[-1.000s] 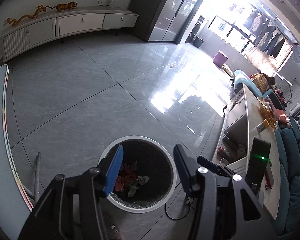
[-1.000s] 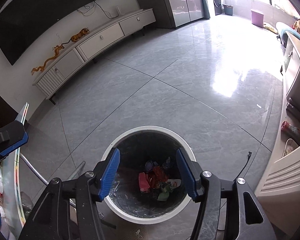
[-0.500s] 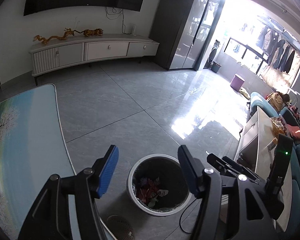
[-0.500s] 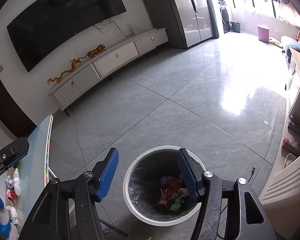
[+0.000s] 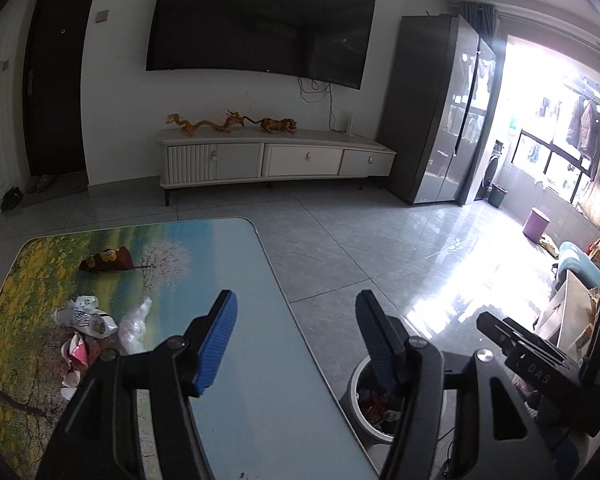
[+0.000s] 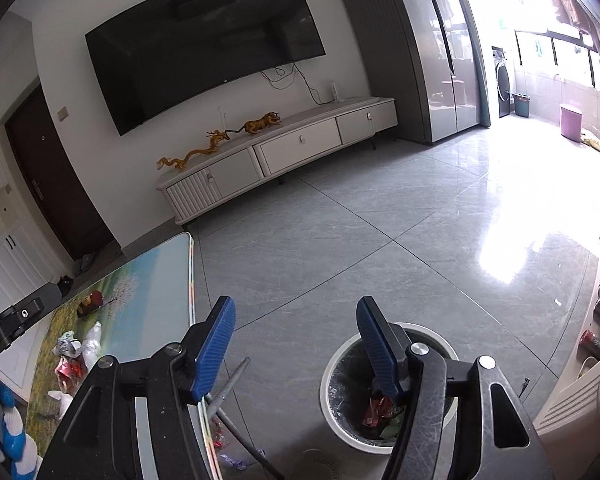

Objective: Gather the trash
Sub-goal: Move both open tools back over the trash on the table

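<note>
Both claws have lifted away from the trash bin (image 6: 388,388) toward the worktop (image 5: 236,264). Left claw (image 5: 296,340) and right claw (image 6: 296,340) are spread wide, holding nothing. Crumpled wrappers (image 5: 88,332) lie on the worktop's left side; bin on floor beside it.

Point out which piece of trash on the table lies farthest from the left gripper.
The dark red snack bag, alone toward the table's far end; the other wrappers cluster nearer the left gripper.

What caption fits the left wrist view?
Open left gripper above table, wrappers ahead-left, trash bin on floor.
</note>
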The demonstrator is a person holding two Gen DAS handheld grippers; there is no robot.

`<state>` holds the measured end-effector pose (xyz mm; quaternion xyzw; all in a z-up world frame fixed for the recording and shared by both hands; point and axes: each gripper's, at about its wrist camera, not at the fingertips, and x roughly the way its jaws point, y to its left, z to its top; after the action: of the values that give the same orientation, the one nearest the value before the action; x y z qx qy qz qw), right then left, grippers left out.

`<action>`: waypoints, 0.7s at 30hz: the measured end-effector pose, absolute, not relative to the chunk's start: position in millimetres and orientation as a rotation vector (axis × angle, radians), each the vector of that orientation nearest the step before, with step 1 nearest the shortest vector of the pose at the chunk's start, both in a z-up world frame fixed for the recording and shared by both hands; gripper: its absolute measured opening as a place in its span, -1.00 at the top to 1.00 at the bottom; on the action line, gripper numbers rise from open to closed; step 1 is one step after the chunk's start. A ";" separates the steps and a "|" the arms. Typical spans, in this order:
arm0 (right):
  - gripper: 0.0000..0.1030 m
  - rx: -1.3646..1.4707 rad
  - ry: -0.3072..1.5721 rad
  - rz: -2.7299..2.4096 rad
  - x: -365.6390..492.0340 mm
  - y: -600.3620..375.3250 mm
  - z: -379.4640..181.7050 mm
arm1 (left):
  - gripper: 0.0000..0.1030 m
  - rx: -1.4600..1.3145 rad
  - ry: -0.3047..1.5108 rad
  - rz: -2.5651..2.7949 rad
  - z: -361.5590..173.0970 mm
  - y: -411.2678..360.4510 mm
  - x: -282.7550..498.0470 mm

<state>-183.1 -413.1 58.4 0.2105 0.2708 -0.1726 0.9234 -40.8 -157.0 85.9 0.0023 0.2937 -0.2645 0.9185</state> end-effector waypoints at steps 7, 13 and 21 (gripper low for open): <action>-0.21 0.376 0.498 -0.293 -183.3 -364.9 88.5 | -0.16 -0.042 0.517 -0.352 108.3 -73.9 -55.3; -0.22 0.314 0.483 -0.223 -177.7 -318.4 104.2 | -0.16 -0.101 0.484 -0.226 110.0 -9.9 -66.4; -0.22 0.234 0.470 -0.150 -172.3 -265.2 122.3 | -0.16 -0.137 0.423 -0.111 112.2 46.2 -88.7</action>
<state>-172.3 -265.2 122.3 0.1156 0.2321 -0.0740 0.9630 -88.7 46.2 112.2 -0.0681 0.2096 -0.0551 0.9739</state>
